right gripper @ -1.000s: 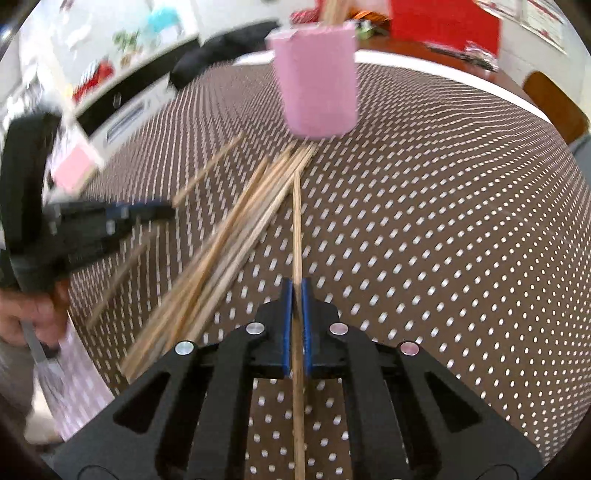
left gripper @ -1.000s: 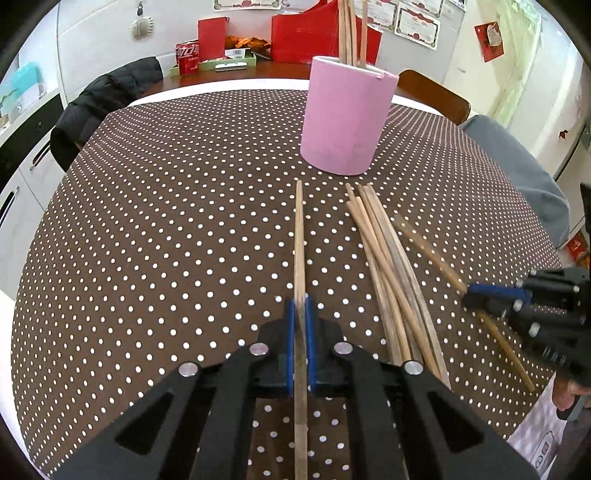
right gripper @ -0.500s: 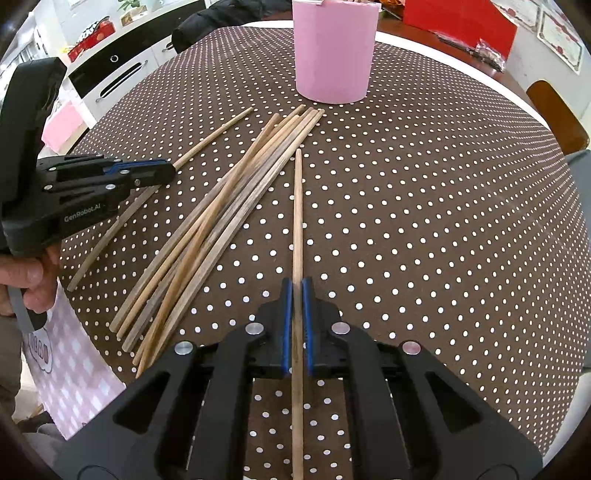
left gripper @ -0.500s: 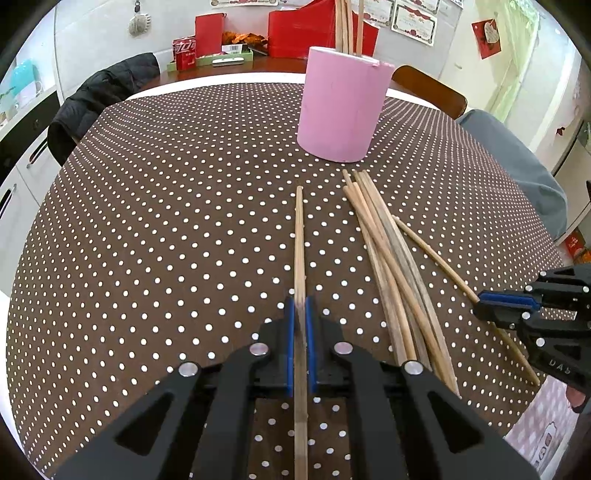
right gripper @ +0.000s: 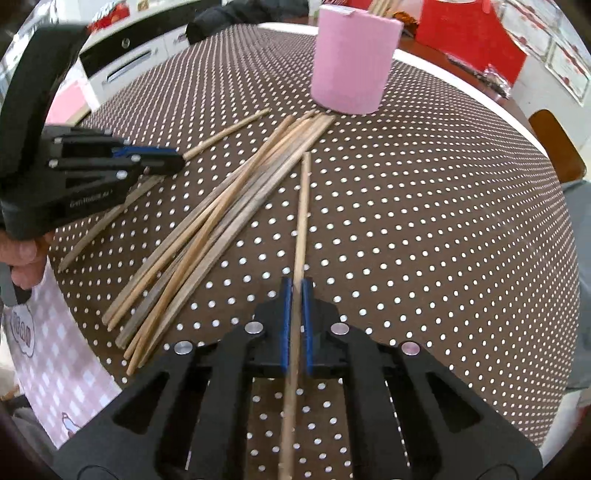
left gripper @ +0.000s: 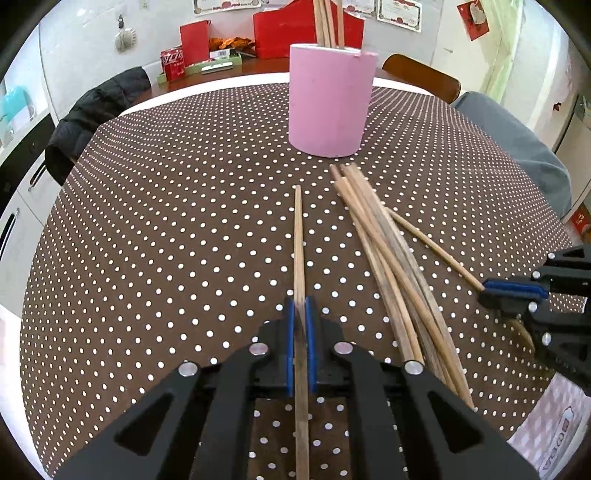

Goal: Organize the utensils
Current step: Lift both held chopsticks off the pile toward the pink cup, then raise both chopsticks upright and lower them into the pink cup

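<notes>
My left gripper (left gripper: 300, 306) is shut on a wooden chopstick (left gripper: 298, 236) that points toward the pink holder (left gripper: 330, 99). The holder has several chopsticks standing in it. My right gripper (right gripper: 294, 288) is shut on another chopstick (right gripper: 303, 206), also pointing toward the pink holder (right gripper: 352, 59). A loose pile of chopsticks (left gripper: 384, 243) lies on the table between the two grippers; it also shows in the right wrist view (right gripper: 221, 221). The left gripper shows at the left of the right wrist view (right gripper: 173, 160), the right gripper at the right of the left wrist view (left gripper: 487, 291).
The round table has a brown polka-dot cloth (left gripper: 166, 221). Chairs stand behind it, one with a black jacket (left gripper: 96, 110), one wooden (left gripper: 424, 74). A red box (left gripper: 280, 33) and a can (left gripper: 173, 62) sit on a far counter.
Both grippers have moved closer to the pink holder, each carrying its chopstick. The holder looks larger in both views.
</notes>
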`<state>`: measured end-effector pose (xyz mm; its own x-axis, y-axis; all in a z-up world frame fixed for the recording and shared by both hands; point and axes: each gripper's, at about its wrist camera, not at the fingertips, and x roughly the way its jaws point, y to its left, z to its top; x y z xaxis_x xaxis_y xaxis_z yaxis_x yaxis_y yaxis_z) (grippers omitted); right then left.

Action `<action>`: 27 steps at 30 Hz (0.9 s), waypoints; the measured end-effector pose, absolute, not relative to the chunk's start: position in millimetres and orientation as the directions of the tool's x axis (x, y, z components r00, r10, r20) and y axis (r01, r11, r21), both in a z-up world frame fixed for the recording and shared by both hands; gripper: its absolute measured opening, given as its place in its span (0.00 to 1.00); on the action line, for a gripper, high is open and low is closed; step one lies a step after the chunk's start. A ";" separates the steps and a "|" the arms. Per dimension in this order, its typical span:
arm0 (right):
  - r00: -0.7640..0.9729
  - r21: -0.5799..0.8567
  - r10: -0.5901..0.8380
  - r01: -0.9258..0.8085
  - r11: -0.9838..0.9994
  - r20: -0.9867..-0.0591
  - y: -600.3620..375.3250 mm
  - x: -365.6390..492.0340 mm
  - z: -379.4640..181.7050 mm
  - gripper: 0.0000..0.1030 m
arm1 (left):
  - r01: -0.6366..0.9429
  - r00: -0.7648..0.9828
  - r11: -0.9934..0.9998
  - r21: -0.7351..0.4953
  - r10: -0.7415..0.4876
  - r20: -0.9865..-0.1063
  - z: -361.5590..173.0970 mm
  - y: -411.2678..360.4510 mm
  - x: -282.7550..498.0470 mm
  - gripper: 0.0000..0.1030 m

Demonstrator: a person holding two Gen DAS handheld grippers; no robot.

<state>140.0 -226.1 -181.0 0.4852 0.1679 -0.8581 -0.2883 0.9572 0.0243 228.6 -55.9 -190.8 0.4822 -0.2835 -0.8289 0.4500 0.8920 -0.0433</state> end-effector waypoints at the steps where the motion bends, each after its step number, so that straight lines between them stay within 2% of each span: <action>1: 0.494 0.056 0.192 -0.278 0.959 -0.848 -234.3 137.8 -180.4 0.05 | 0.444 0.479 0.894 -0.065 -0.298 -0.826 -190.6 -52.7 228.1 0.06; 5: 0.534 0.238 0.339 -0.250 0.939 -0.775 -259.6 132.2 -171.5 0.05 | 0.409 0.495 0.905 -0.118 -0.329 -0.804 -187.8 -39.2 225.8 0.06; 9: 0.570 0.432 0.502 -0.267 0.862 -0.650 -279.1 130.2 -158.7 0.05 | 0.381 0.543 0.909 -0.168 -0.367 -0.755 -172.6 -27.1 217.3 0.06; 15: 0.610 0.607 0.650 -0.323 0.726 -0.453 -293.6 132.8 -137.4 0.05 | 0.380 0.634 0.896 -0.228 -0.432 -0.642 -134.5 -19.3 203.9 0.06; 19: 0.655 0.595 0.640 -0.344 0.726 -0.402 -300.5 137.0 -116.0 0.05 | 0.398 0.692 0.882 -0.252 -0.469 -0.549 -106.8 -18.4 196.3 0.06; 25: 0.731 0.514 0.566 -0.342 0.787 -0.381 -296.7 156.1 -82.6 0.05 | 0.430 0.765 0.865 -0.259 -0.501 -0.405 -63.6 -24.6 206.7 0.06; 27: 0.777 0.483 0.535 -0.348 0.804 -0.331 -295.8 179.1 -55.0 0.05 | 0.446 0.779 0.852 -0.273 -0.520 -0.350 -49.9 -25.9 216.2 0.06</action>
